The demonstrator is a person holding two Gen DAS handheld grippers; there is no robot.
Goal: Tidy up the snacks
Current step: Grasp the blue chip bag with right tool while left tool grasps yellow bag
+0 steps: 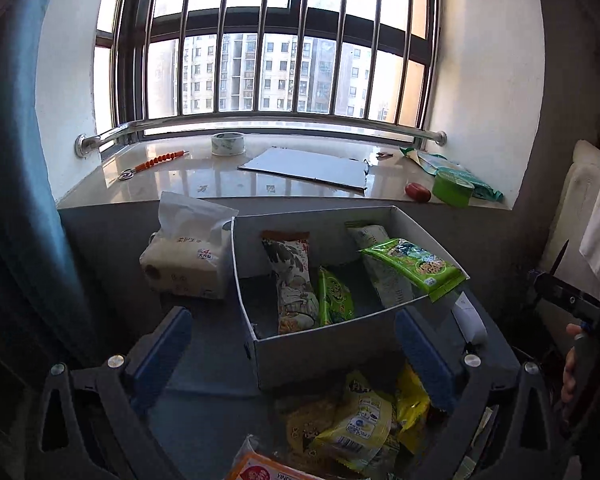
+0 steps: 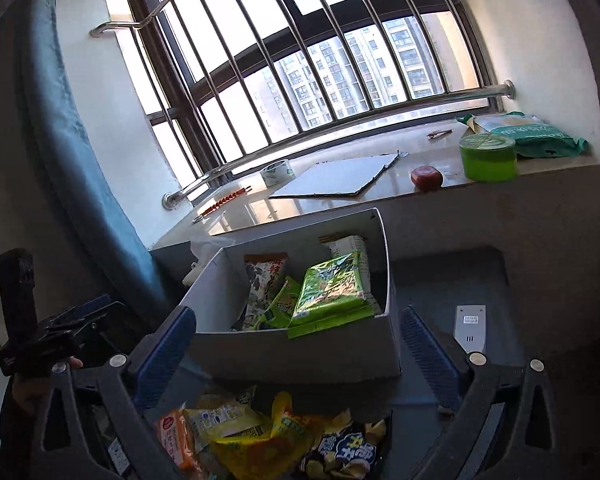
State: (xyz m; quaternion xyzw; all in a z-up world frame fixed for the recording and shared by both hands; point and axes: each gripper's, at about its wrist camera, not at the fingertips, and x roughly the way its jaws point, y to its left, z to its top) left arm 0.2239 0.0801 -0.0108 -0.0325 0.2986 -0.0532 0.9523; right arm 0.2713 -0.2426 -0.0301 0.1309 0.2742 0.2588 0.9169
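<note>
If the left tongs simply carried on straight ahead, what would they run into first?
Most likely the near wall of the white box, which stands between the open left tongs, with the loose snack pile below. Depth is hard to judge in a fisheye view.

- Left wrist view — close above the table, facing the window squarely.
- Right wrist view — equally close, tilted.
- Both share the box (image 1: 320, 344) (image 2: 300, 354) and windowsill (image 1: 228, 184) (image 2: 380, 200).
</note>
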